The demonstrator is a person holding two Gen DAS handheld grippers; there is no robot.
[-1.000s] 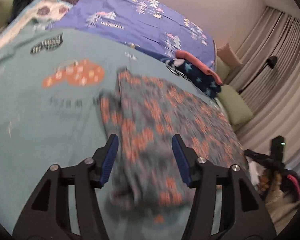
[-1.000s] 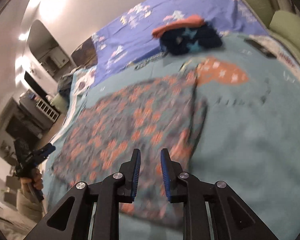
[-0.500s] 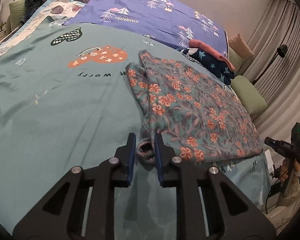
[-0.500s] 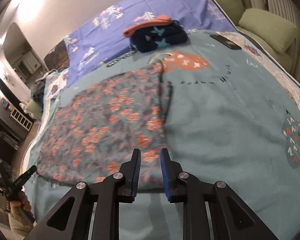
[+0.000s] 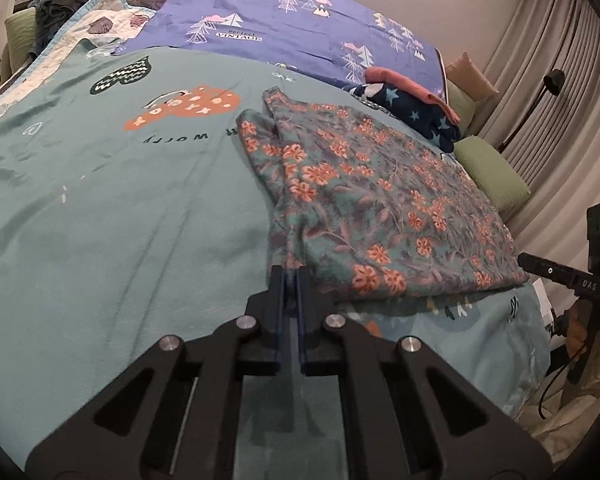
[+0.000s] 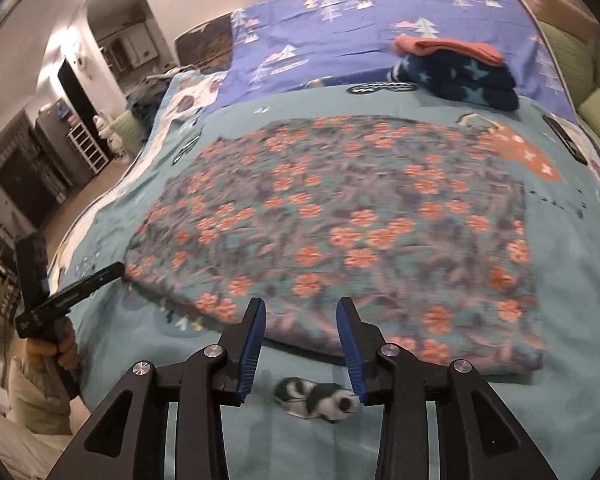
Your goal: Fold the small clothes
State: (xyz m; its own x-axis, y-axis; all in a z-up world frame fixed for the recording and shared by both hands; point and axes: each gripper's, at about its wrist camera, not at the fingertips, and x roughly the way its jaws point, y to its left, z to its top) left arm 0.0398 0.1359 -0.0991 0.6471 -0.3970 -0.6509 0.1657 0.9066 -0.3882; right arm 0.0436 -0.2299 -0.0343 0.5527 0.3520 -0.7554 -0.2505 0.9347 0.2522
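Left tongs (image 5: 291, 280) are pinching the floral garment's (image 5: 380, 200) near corner; right tongs (image 6: 302, 320), jaws just widening and empty, are hovering before its near edge.

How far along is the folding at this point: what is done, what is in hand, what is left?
Done: a navy star garment and a pink one sit folded at the far end of the bed. In hand: the left gripper is shut on a near corner of the floral garment; the right gripper, jaws just opened and holding nothing, hovers at its near edge. Left: the floral garment lies spread out, its folds unfinished.
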